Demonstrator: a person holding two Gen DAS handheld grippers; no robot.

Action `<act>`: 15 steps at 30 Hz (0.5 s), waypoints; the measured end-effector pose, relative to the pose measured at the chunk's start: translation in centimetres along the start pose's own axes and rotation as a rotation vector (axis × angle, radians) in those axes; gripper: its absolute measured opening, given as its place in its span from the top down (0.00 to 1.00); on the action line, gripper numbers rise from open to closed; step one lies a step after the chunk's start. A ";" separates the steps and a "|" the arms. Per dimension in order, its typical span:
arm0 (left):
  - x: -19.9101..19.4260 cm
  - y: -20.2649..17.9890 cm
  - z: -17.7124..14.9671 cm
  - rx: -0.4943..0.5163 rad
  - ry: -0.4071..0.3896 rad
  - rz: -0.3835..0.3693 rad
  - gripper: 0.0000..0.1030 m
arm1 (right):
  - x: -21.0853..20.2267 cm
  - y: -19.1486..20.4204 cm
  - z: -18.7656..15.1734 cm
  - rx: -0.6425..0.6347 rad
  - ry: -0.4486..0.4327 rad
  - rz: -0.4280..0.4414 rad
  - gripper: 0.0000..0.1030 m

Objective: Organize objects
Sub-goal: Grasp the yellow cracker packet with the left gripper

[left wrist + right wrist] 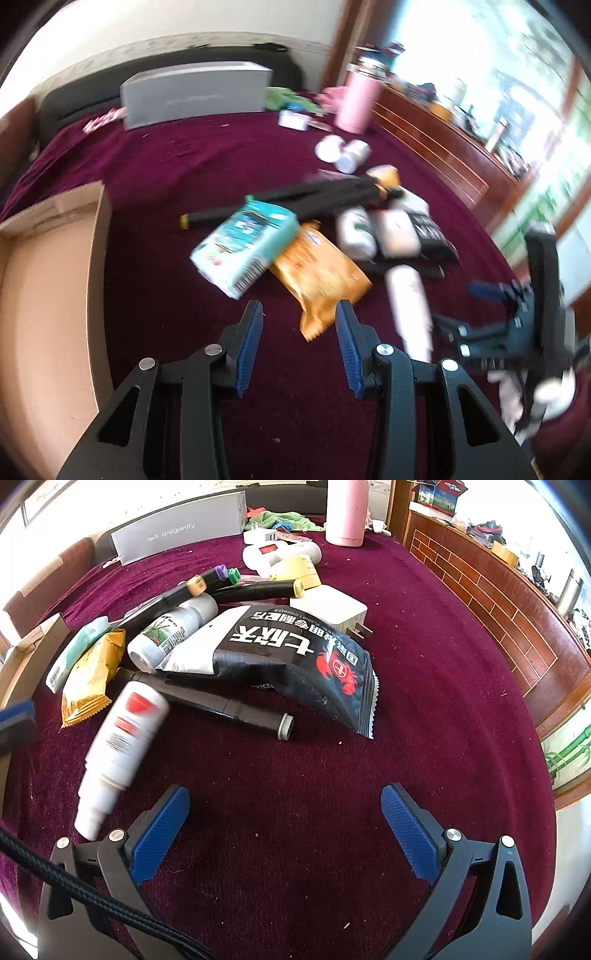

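A pile of objects lies on the maroon cloth [424,686]. It holds a black snack bag [295,653], a white spray bottle [118,749], a black marker [221,709], a yellow packet [317,273], a teal tissue pack [243,243], a white bottle with a green label [170,635], a white plug [332,609] and several markers [221,583]. My left gripper [299,314] is open and empty, just short of the yellow packet. My right gripper [284,797] is open wide and empty, in front of the pile; it also shows in the left wrist view [476,310].
An open cardboard box [48,295] stands at the left. A grey shoe box [195,92] and a pink flask [358,99] stand at the back. Yellow tape [295,568] and white jars [343,151] lie beyond the pile. A wooden ledge [517,609] runs along the right.
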State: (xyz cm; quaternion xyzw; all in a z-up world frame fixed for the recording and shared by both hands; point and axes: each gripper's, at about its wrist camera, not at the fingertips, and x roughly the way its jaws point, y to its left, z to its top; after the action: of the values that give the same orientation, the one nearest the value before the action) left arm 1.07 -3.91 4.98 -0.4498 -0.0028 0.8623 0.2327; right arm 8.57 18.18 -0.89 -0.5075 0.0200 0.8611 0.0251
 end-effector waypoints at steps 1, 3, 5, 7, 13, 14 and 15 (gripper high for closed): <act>0.5 0.2 0.3 -0.031 -0.001 0.025 0.65 | 0.0 0.0 0.0 0.000 0.000 0.000 0.00; 0.3 0.9 0.1 -0.080 -0.012 0.030 0.65 | 0.0 0.0 0.0 0.000 -0.001 0.000 0.00; 0.6 1.3 0.0 -0.119 -0.014 0.027 0.65 | 0.0 0.0 0.0 0.001 -0.001 0.001 0.00; 1.3 1.1 0.0 -0.132 0.003 0.025 0.65 | 0.0 0.0 0.0 0.000 -0.001 0.000 0.00; 3.7 -0.9 1.0 -0.119 0.024 0.097 0.61 | 0.0 0.0 0.0 0.000 -0.002 0.001 0.00; 3.9 -1.3 1.2 -0.115 0.026 0.103 0.59 | 0.0 0.0 0.0 -0.001 -0.002 0.001 0.00; 4.2 -1.7 1.4 -0.111 0.029 0.110 0.56 | 0.0 -0.1 0.0 -0.001 -0.002 0.002 0.00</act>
State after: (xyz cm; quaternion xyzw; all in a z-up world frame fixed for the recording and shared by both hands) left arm -1.39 -0.40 2.90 -0.4738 -0.0223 0.8657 0.1598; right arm 8.60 18.23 -0.90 -0.5067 0.0201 0.8616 0.0241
